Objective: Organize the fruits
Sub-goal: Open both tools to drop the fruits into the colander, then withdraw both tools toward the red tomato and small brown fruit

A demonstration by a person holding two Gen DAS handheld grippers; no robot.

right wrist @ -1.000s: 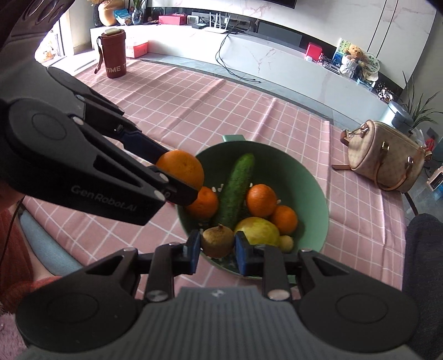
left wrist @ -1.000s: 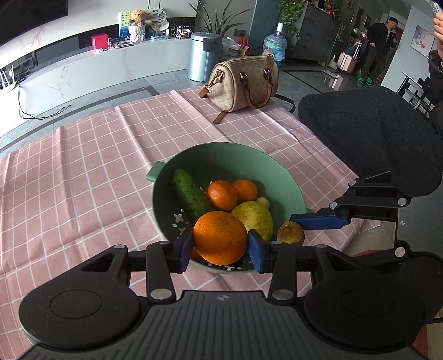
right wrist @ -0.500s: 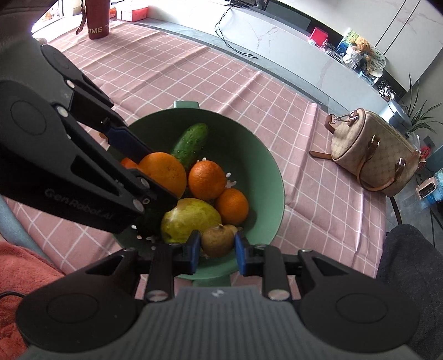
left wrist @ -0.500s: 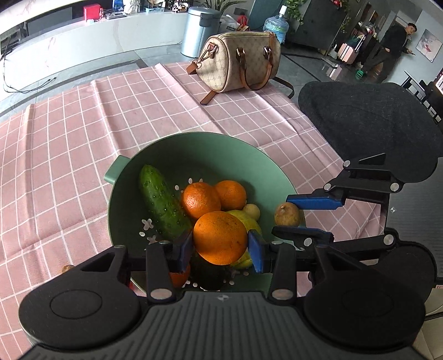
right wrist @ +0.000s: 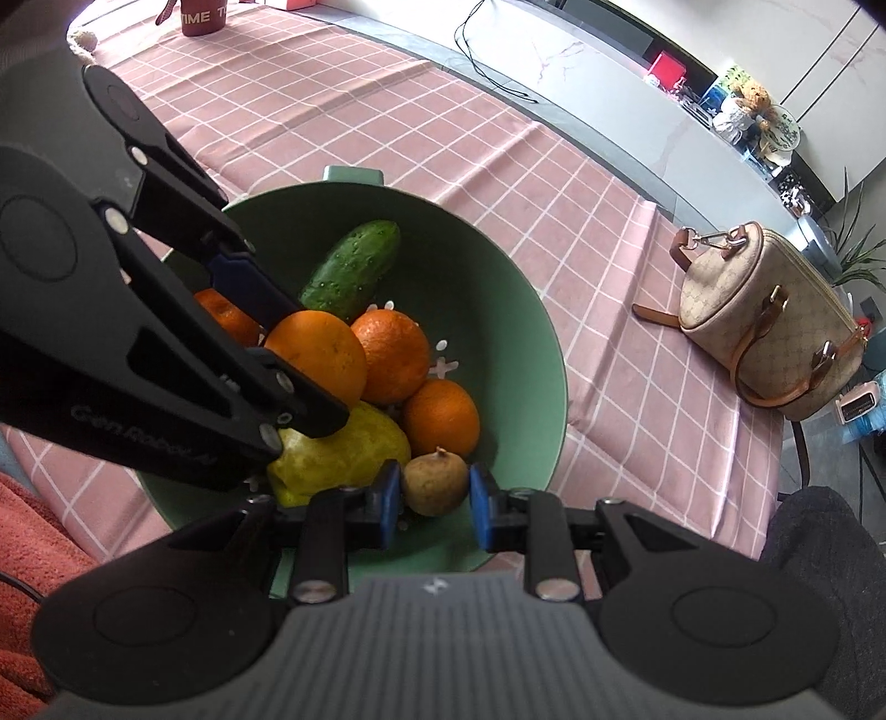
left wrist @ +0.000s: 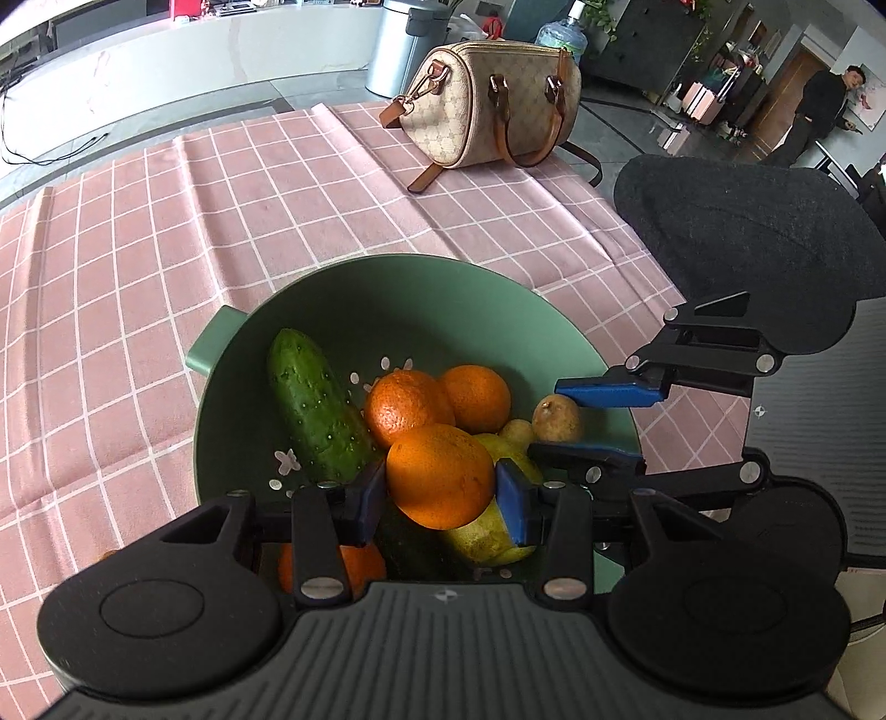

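Daylight fills both fisheye views, brightest toward twelve o'clock, where the white counter (left wrist: 183, 50) is nearly washed out. The pink checked tablecloth (left wrist: 111, 232) is evenly lit, its grid lines bowing toward the edges. Inside the green bowl (right wrist: 498, 310) shadows are soft. The picture corners go black. Near things are sharp; the far room is slightly soft.

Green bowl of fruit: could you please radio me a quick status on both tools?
Left tool shut on an orange. Right tool shut on a small brown fruit. Both over the green bowl; nothing in the way.
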